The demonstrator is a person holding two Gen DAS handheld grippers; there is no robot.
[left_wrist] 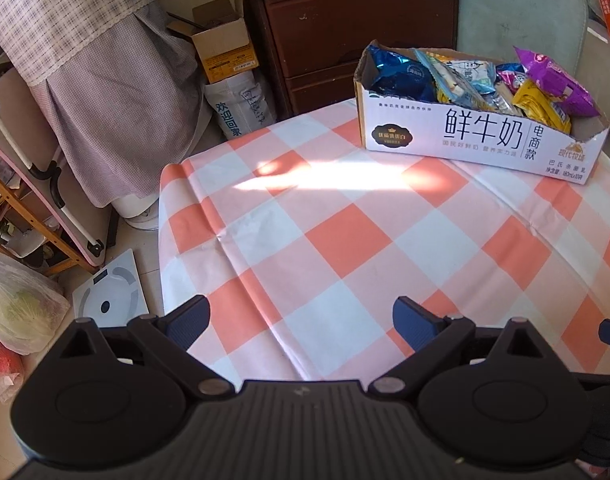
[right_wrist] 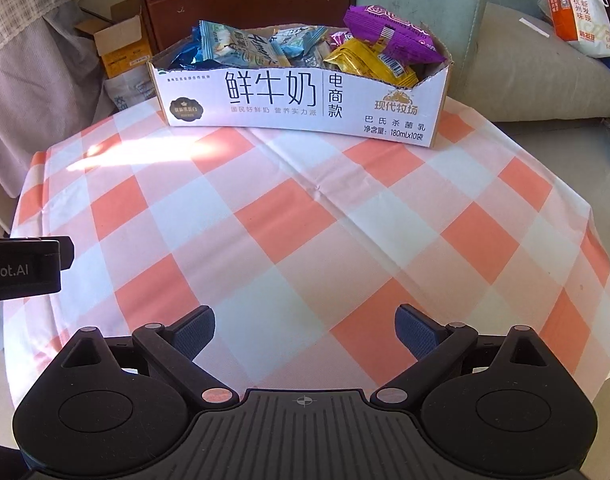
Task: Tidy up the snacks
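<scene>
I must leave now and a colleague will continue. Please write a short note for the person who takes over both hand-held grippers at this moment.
Left hand-held gripper: open, empty, above the near edge of the table.
Right hand-held gripper: open, empty, also above the near edge.
Snack packets, such as the purple packet and yellow packet, all lie in the milk carton box at the far side.
Done: no loose snacks lie on the cloth.
Left: probably nothing.

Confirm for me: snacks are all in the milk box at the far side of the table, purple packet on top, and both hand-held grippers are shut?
Not quite. Both wrist views show the left hand-held gripper and right hand-held gripper open and empty. The rest holds: snacks in the milk box, purple packet on top.
</scene>
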